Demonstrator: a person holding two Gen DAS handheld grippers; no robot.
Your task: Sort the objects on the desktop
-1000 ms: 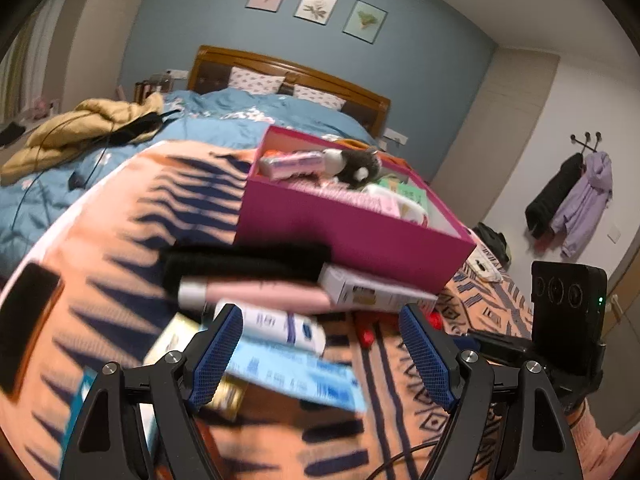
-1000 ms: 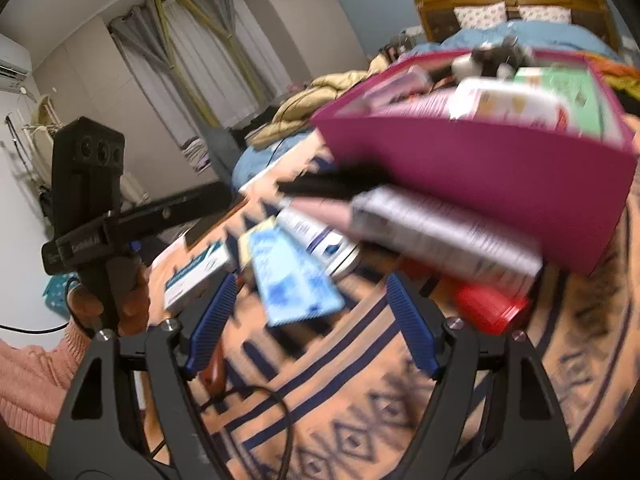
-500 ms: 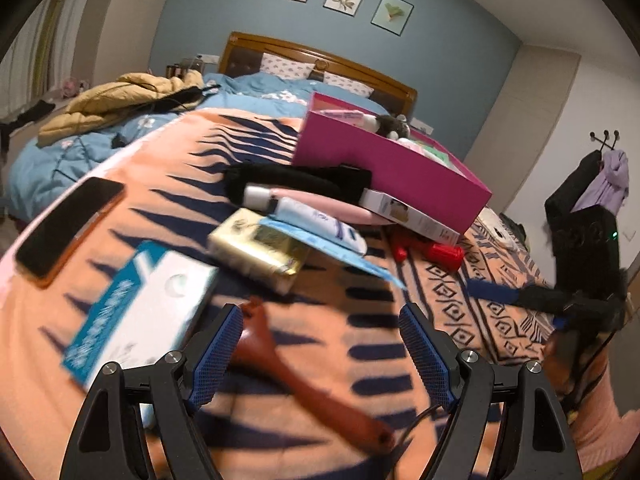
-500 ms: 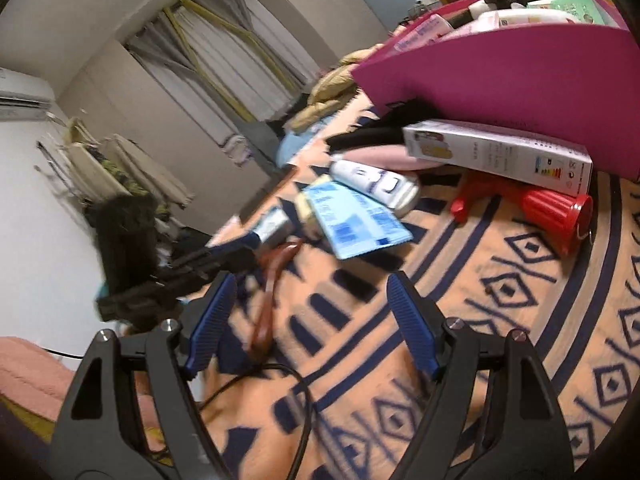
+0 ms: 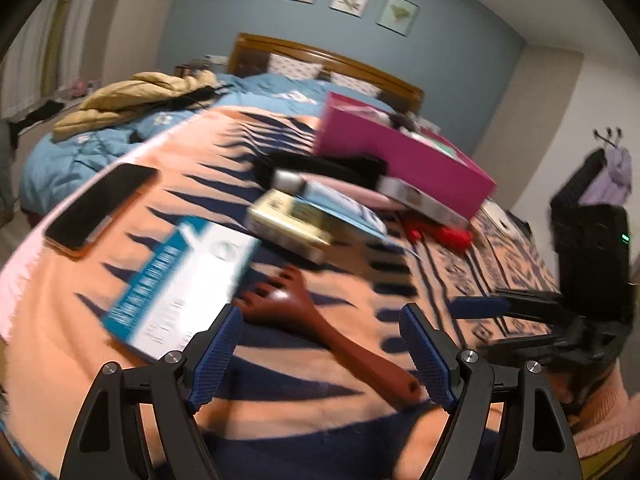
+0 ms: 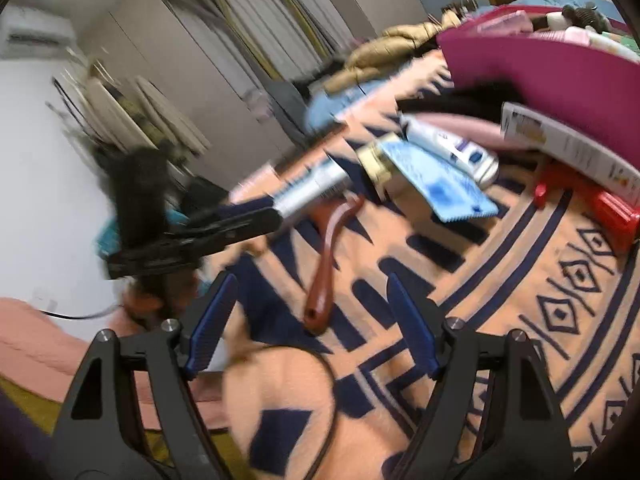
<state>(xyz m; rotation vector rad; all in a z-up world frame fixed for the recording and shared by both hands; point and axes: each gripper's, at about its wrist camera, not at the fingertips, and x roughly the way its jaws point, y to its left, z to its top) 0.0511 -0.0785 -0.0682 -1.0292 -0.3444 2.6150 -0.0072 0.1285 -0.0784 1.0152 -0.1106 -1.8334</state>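
Both tongs stand spread and empty: the left gripper hangs over the brown back scratcher, and the right gripper points at its handle end. Beyond lie a white-and-teal box, a yellow box, a lotion tube, a red tool and a phone. The magenta box already holds several items, so sorting looks partly done, with most of the clutter left.
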